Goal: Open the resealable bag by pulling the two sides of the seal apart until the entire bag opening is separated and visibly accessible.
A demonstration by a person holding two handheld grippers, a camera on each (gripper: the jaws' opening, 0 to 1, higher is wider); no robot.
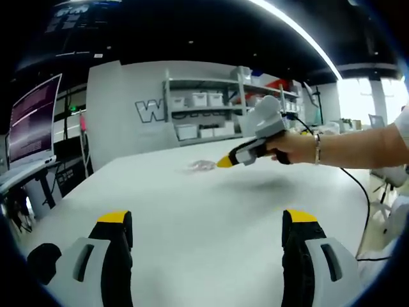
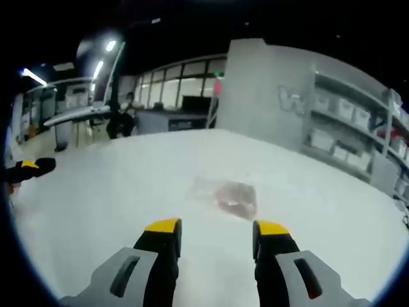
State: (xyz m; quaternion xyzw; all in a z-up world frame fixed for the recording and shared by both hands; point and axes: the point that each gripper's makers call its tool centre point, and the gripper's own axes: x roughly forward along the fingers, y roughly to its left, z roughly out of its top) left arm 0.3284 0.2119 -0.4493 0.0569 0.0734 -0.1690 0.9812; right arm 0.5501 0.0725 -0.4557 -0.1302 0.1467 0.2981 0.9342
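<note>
A clear resealable bag [image 2: 227, 195] with something brownish inside lies flat on the white table [image 2: 115, 211], just ahead of my right gripper [image 2: 217, 227], whose yellow-tipped jaws stand open with nothing between them. In the left gripper view the same bag [image 1: 203, 166] is small and far across the table [image 1: 204, 224]. A hand holds the right gripper [image 1: 225, 162] there, its tip right beside the bag. My left gripper [image 1: 208, 220] is open wide and empty, well short of the bag. The left gripper's tip [image 2: 29, 167] pokes in at the left edge of the right gripper view.
Shelves with white bins [image 1: 201, 115] line the far wall. A lit monitor [image 1: 32, 121] stands on a desk to the left. A black cable [image 1: 361, 192] trails off the table's right side. A person [image 2: 128, 105] sits at distant desks.
</note>
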